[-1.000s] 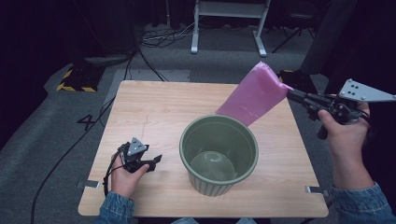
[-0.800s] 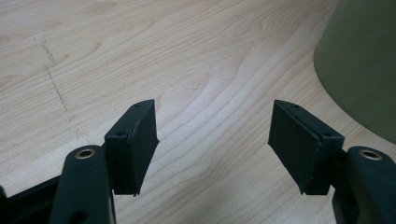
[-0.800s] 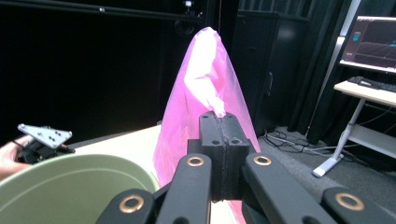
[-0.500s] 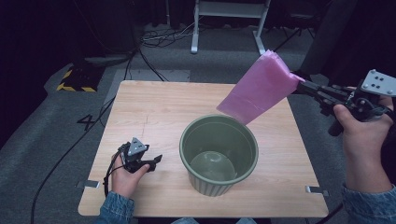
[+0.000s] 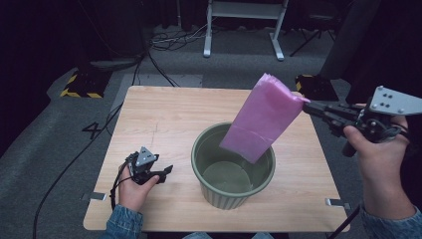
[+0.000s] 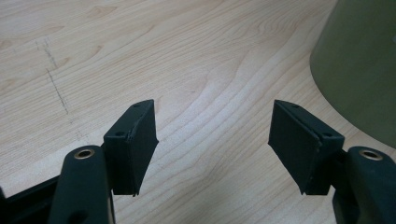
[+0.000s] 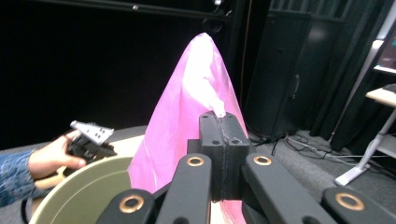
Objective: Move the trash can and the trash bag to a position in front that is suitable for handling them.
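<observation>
A pink plastic bag point(image 5: 261, 117) hangs in the air over the right rim of a green ribbed pot point(image 5: 233, 172). My right gripper point(image 5: 306, 105) is shut on the bag's top right corner, held level at the table's right side. In the right gripper view the closed jaws pinch the pink bag point(image 7: 187, 116) above the pot point(image 7: 79, 193). My left gripper point(image 5: 166, 170) rests on the table at the front left, open, with nothing between its pads point(image 6: 133, 147). The pot's wall point(image 6: 359, 70) stands just to its right.
The wooden table point(image 5: 164, 119) carries the pot alone. A white desk frame point(image 5: 244, 25) and cables lie on the grey floor behind. Dark curtains close off the room's sides.
My right gripper has risen and shifted right, and the pink bag now hangs steeper over the pot's rim. The left gripper has stayed where it was.
</observation>
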Demonstrator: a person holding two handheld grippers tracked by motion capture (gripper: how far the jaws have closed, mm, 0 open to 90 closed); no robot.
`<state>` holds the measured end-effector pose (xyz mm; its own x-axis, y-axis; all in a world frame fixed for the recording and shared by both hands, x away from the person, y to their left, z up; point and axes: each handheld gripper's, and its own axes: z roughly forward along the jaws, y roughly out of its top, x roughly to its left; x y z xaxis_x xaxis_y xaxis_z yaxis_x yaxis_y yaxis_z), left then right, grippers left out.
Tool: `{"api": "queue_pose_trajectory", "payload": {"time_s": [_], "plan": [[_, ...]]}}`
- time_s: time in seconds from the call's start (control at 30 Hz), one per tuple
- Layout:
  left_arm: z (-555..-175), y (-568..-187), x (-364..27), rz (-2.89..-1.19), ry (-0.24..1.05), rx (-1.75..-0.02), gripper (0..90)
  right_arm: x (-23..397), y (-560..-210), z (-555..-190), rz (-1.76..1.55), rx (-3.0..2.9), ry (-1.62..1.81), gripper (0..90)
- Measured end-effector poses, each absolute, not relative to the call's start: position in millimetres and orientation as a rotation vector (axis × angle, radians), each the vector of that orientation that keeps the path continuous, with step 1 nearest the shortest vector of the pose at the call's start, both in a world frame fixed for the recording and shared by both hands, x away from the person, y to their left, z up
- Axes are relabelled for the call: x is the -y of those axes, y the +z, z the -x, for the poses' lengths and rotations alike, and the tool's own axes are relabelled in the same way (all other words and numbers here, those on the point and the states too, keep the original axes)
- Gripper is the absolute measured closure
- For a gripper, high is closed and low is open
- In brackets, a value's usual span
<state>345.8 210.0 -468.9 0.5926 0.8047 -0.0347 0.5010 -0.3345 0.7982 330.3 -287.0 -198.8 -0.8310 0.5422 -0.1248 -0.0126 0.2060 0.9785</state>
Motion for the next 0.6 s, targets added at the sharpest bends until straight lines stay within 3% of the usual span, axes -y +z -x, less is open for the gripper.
{"api": "queue_pose_trajectory", "payload": {"time_s": [0.6], "plan": [[-345, -467, -213, -1.992, 0.473, -1.047, 32.2, 247, -272, -324, -0.478, -2.235, 1.630, 90.0]]}}
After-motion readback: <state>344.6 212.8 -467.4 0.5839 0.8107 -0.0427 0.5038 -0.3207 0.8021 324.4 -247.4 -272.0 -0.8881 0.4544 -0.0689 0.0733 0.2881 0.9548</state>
